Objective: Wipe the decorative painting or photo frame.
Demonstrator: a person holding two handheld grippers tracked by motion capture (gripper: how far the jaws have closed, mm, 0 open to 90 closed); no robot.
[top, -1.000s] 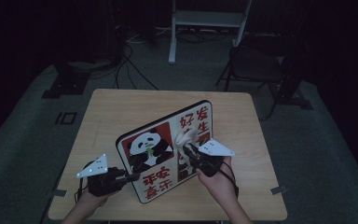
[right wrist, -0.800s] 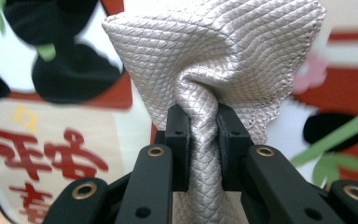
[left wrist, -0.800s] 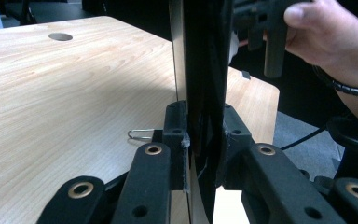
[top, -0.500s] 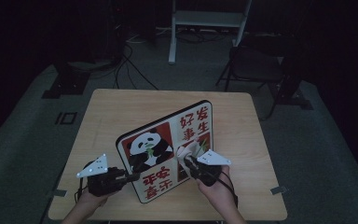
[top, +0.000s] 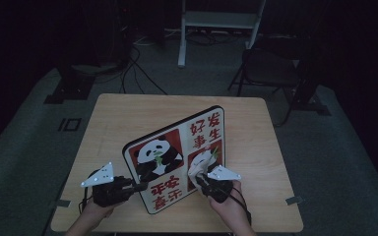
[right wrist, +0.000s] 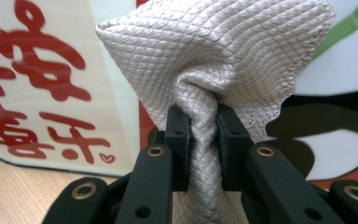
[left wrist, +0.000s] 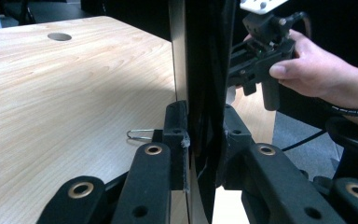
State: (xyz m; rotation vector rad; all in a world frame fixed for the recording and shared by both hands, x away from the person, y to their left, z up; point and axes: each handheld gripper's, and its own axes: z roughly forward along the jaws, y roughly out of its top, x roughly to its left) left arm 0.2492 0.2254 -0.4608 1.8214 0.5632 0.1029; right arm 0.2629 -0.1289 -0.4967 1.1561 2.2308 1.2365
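**Two grippers, one board, one cloth**

My left gripper (top: 139, 187) is clamped on the near-left edge of the one flat rounded-corner panda picture board with red Chinese characters (top: 177, 162). In the left gripper view the two black jaws pinch the board's dark edge (left wrist: 205, 116) from either side, and the board stands up on edge in front of the camera. One thin metal wire loop (left wrist: 140, 135) lies on the table beside the left jaw; can't tell what it is.

My right gripper (top: 198, 176) is clenched on one pale grey quilted-texture cloth (top: 200, 162). In the right gripper view both jaws squeeze a twisted neck of the cloth (right wrist: 209, 70), and the bunched part fans out above them, right up against the board's printed face (right wrist: 37, 70). From the high view the cloth sits over the lower right panel of the board.

The board is propped tilted on the one light wooden table (top: 128, 118), its near end toward me, between my two hands. In the left gripper view one round hole (left wrist: 59, 36) shows in the tabletop, far left. My right hand (left wrist: 317, 74) shows there too, gripping its handle beyond the board.
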